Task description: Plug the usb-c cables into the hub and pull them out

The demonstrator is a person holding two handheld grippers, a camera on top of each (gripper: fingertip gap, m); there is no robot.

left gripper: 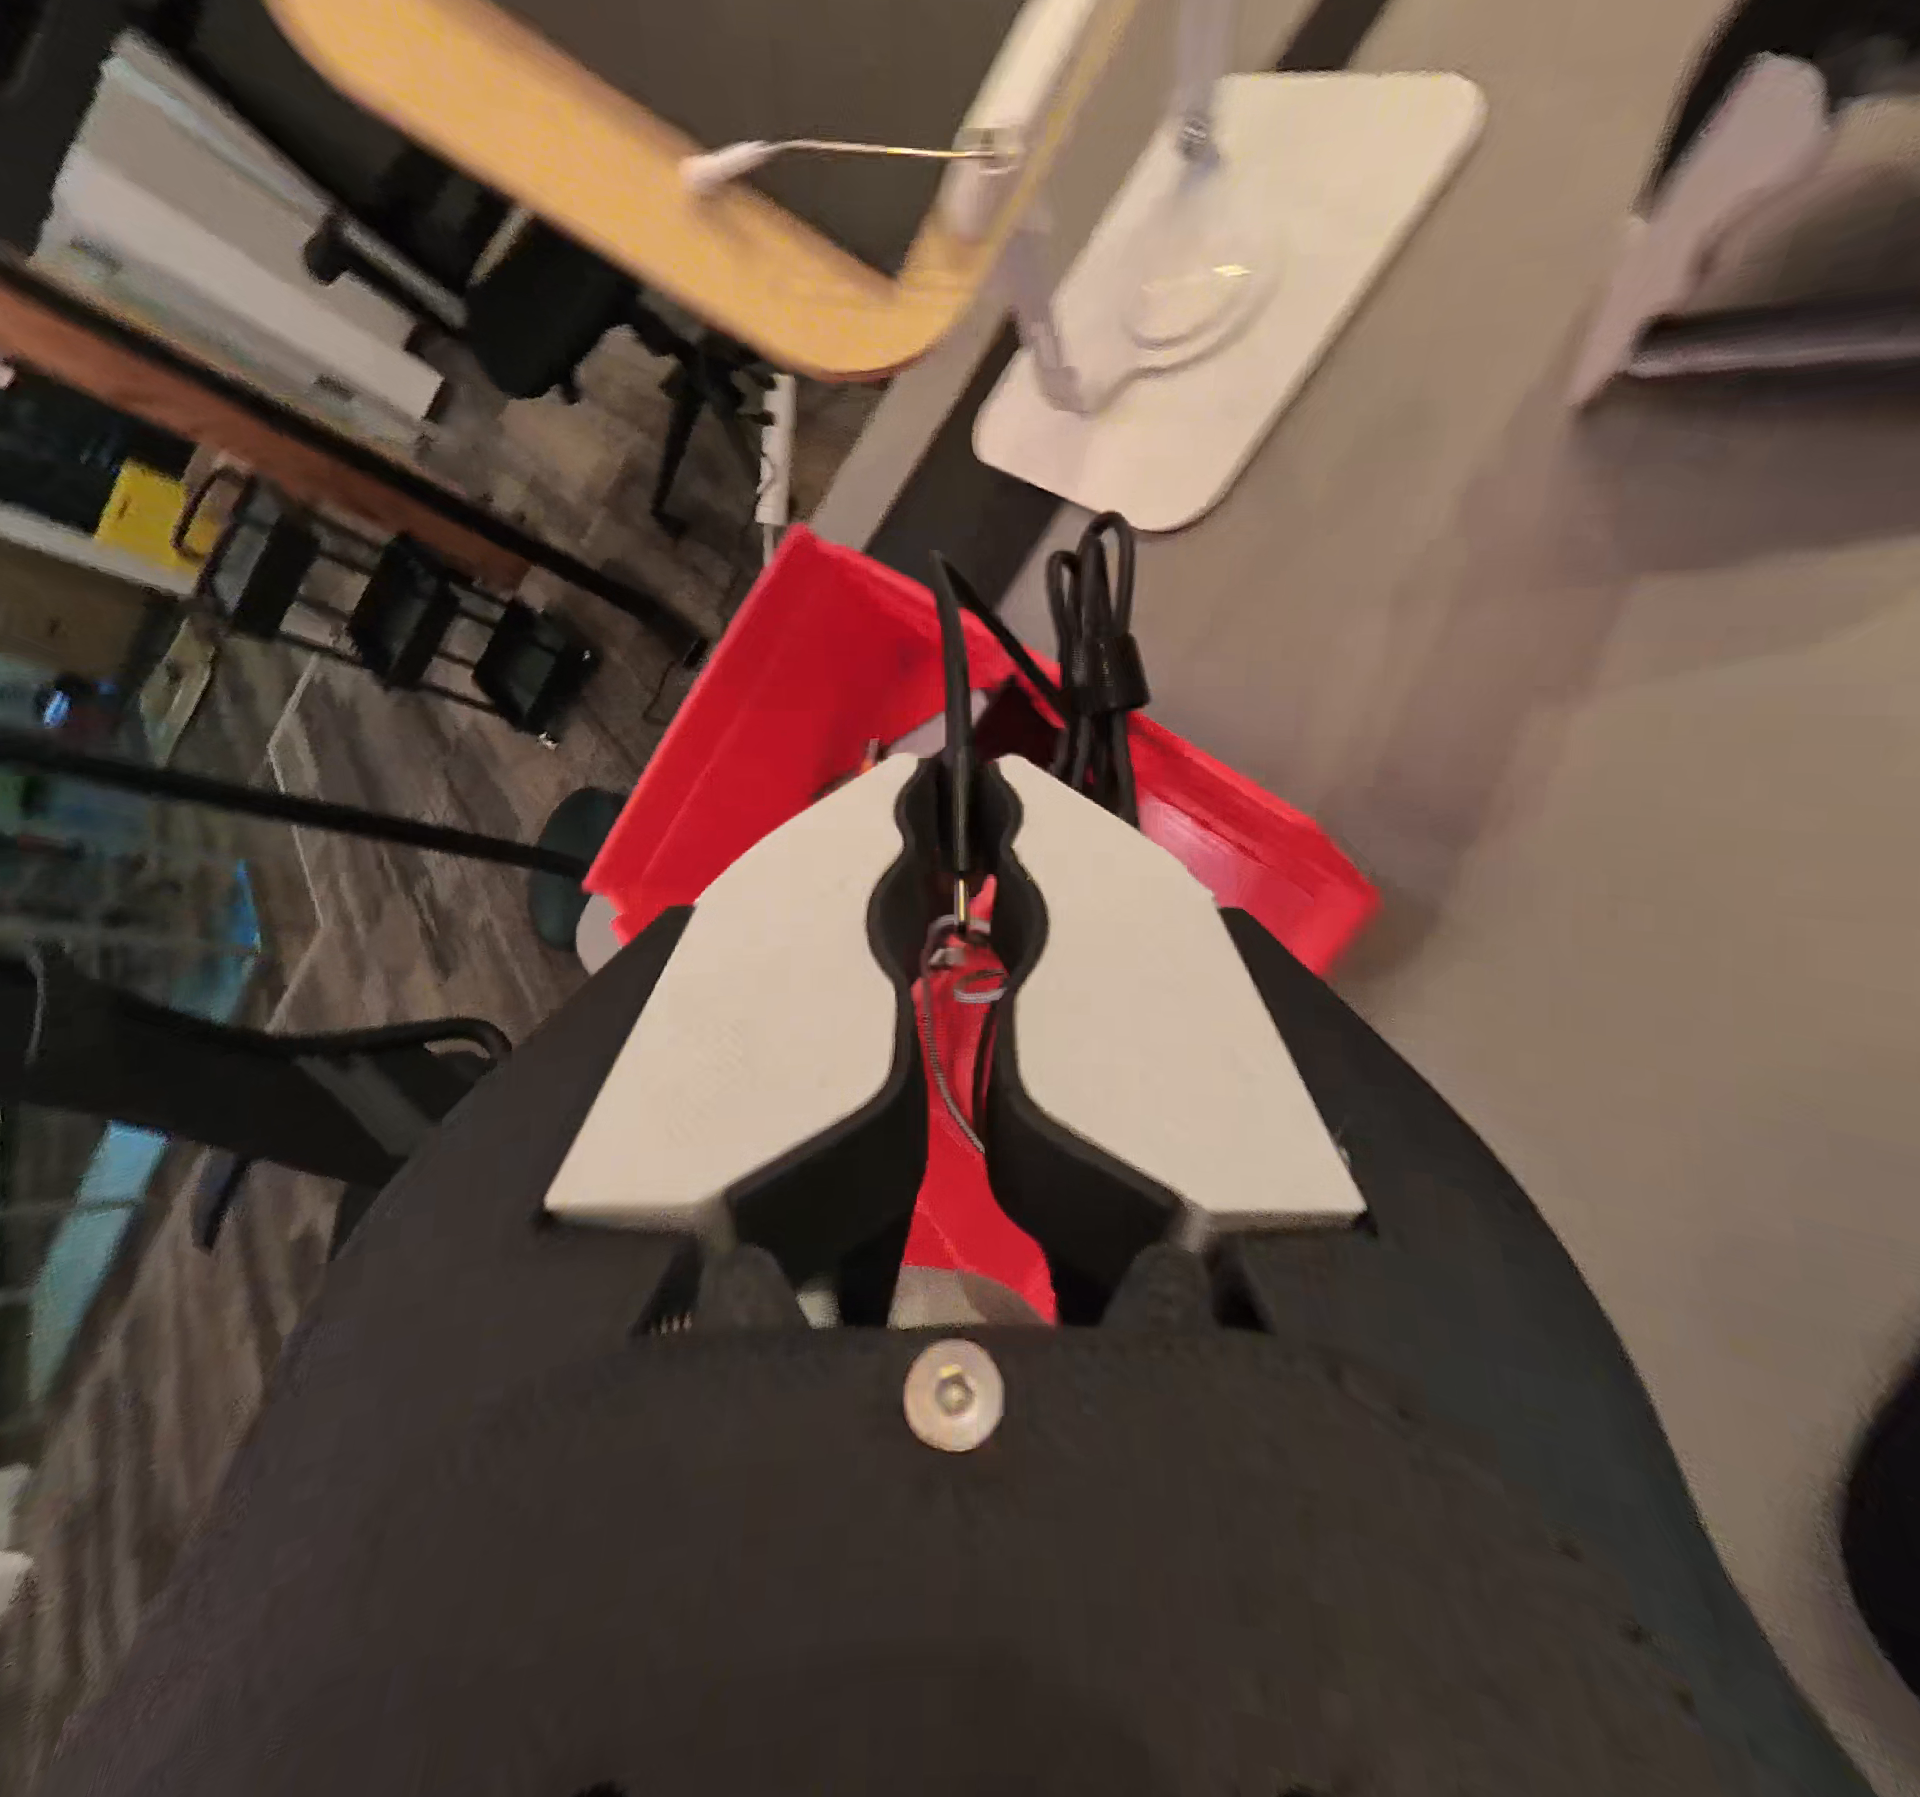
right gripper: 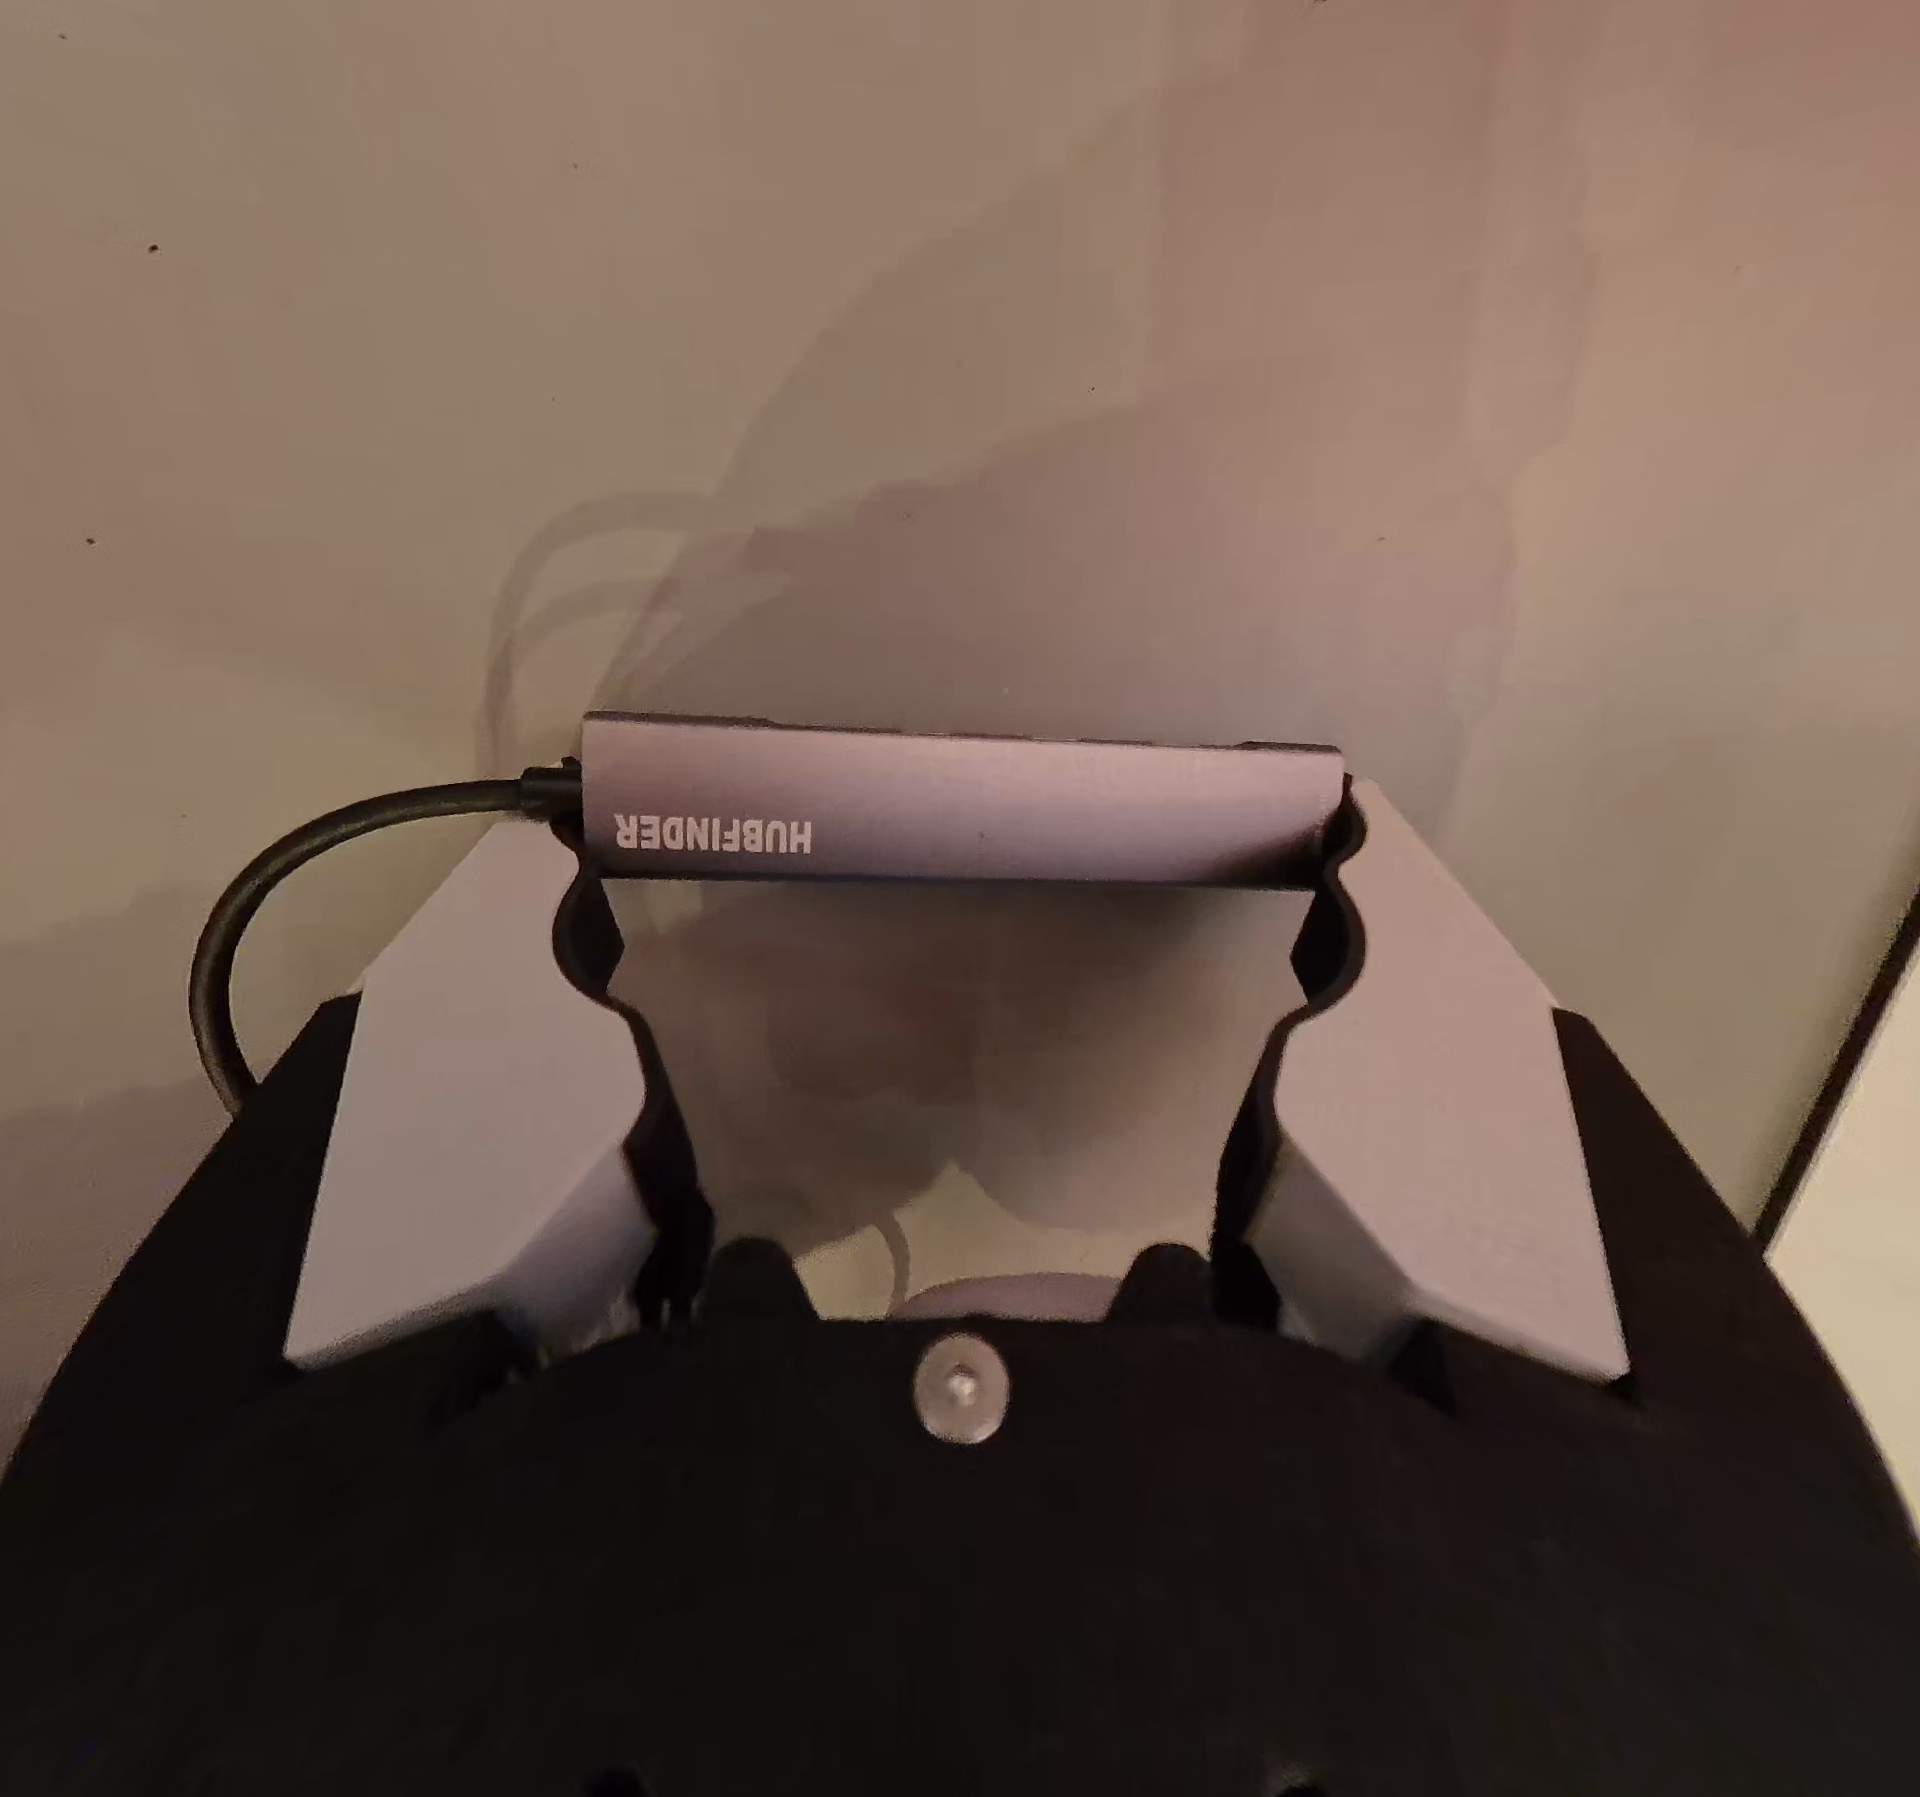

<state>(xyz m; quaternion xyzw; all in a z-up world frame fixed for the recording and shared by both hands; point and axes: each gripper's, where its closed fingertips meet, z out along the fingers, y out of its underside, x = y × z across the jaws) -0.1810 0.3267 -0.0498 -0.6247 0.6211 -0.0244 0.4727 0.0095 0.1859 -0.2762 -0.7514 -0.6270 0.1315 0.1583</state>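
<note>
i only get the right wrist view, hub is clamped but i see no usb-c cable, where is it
Observer: The left gripper is shut on a thin black cable, pinched at the fingertips.
Operator: which way is the plug facing
Observer: Its metal tip points back between the fingers, toward the camera.
Operator: whats under it
Observer: A red tray sits on the table just below, with a bundled black cable coiled in it.
Operator: can you see my hub from there
Observer: No, the hub shows only in your view, held end to end by the right gripper.
</note>
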